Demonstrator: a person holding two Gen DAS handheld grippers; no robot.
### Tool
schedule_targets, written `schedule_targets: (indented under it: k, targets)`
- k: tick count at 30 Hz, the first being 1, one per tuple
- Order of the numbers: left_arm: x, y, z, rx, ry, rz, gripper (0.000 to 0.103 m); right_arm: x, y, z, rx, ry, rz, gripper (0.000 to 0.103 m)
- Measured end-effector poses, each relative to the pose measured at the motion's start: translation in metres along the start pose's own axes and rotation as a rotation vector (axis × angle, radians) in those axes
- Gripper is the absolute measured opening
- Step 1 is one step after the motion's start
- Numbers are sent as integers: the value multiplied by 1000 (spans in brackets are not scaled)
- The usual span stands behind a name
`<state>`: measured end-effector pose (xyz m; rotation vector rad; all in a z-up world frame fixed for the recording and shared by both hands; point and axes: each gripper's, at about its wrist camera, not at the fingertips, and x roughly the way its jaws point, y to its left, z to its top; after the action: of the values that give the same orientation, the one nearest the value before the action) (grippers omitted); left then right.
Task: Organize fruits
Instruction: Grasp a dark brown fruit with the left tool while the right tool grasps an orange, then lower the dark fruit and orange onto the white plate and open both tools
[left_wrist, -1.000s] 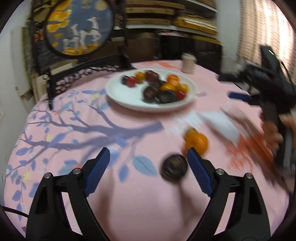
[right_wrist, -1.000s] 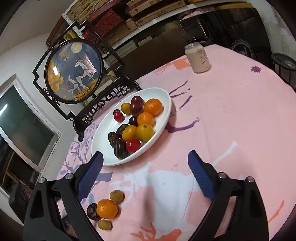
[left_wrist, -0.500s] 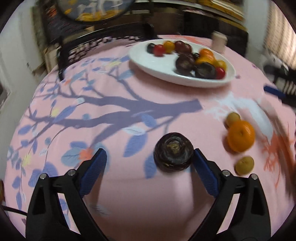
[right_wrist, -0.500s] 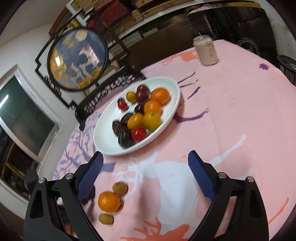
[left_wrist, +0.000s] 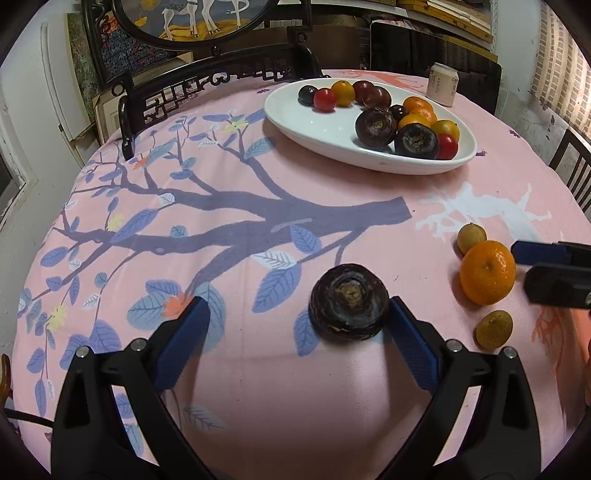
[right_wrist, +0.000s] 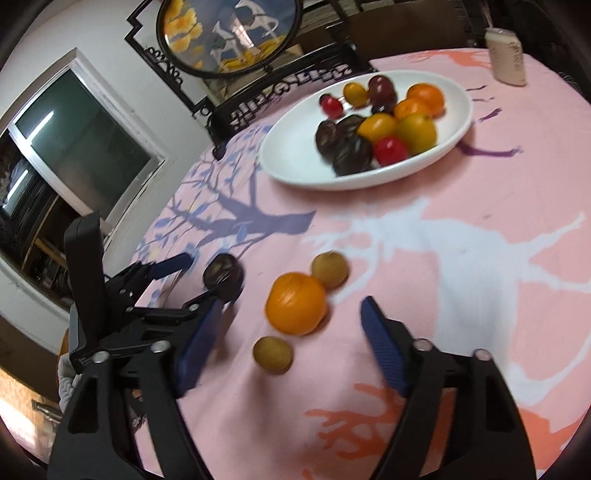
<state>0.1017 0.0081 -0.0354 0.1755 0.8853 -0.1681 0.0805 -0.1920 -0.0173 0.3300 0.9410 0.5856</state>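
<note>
L gripper is sitting spread round the water chestnut, hard & round, prob rolls; R gripper is closing, orange just ahead, untouched.

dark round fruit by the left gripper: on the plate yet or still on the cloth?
On the cloth: the dark round fruit lies between the open left gripper, apart from the white plate.

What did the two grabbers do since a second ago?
The left gripper came down around the dark wrinkled round fruit, jaws wide, not squeezing. The right gripper swung over to the loose orange mandarin, and its jaws are closing without gripping it yet. The white oval plate of fruit stayed put.
</note>
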Motion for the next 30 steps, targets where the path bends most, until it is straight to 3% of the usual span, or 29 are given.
schedule_targets:
  k: [8,10,12,13,15,18,30]
  targets:
    - [0,-5,0,27,3,10,98,15,-4,2,22,11,-30,59]
    - [-1,-6,0,31,-6,2,98,19,0,1,0,12,-41,44]
    - [-4,-7,0,35,-24,-14,95,18,1,0,-8,7,-54,39]
    - [-6,-8,0,40,-34,-27,91,16,2,0,-14,-3,-57,39]
    - [-6,-12,0,53,-32,-49,61,10,1,1,-9,-27,-56,39]
    - [-6,-16,-1,67,-25,-88,41,-3,-7,5,18,-73,-66,39]
    - [-9,-8,0,25,-40,-84,41,-16,-31,10,80,-134,-179,39]
